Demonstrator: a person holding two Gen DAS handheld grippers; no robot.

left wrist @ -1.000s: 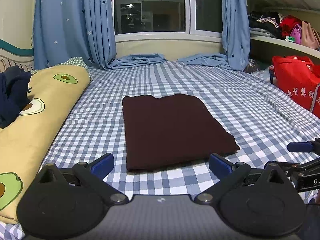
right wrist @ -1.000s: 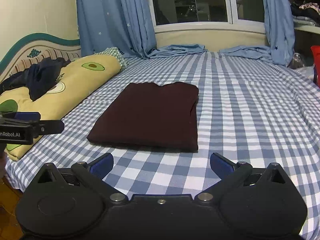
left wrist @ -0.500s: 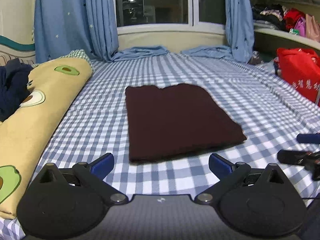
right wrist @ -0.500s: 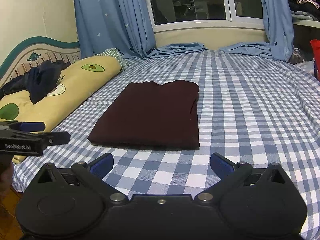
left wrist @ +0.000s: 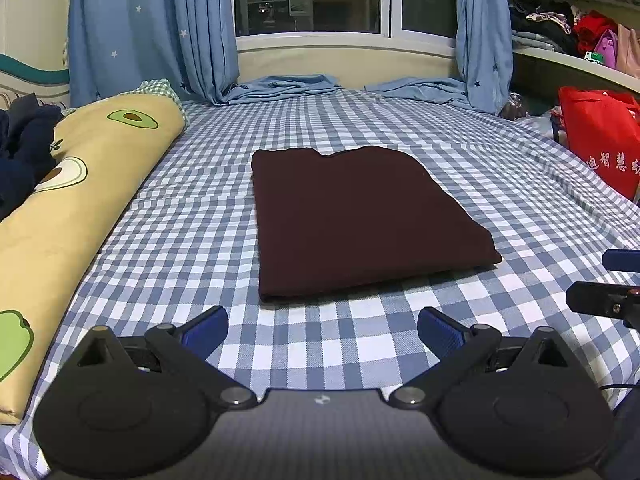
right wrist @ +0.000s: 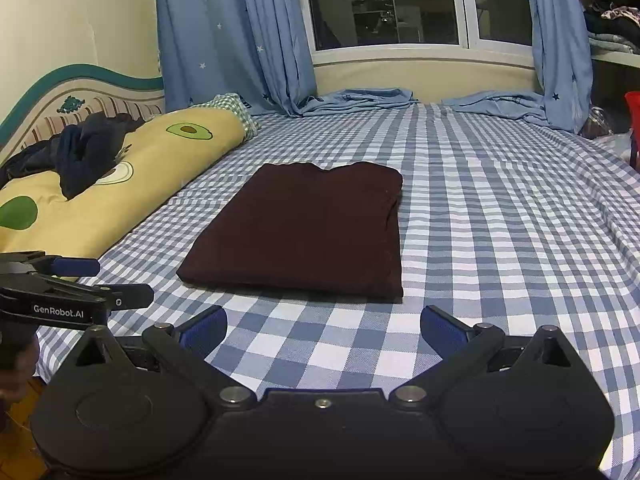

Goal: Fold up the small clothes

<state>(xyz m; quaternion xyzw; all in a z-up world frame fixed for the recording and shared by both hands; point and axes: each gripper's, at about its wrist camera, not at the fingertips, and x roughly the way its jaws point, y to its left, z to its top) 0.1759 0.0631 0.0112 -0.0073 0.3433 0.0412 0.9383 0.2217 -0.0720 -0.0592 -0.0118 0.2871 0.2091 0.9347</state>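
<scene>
Here the dark maroon garment [left wrist: 360, 220] lies folded into a flat rectangle at the middle of both frames, on the blue checked bed [left wrist: 192, 240]. The left gripper [left wrist: 322, 330] sits at the bottom of its frame, fingers spread wide and holding nothing; the right gripper [right wrist: 323, 330] likewise, fingers apart. An avocado-print pillow [right wrist: 120, 188] fills the left, a red bag [left wrist: 600, 136] the right edge.

A dark maroon garment [left wrist: 360, 216] lies folded into a flat rectangle mid-bed [left wrist: 500, 184], at twelve o'clock ahead.
</scene>
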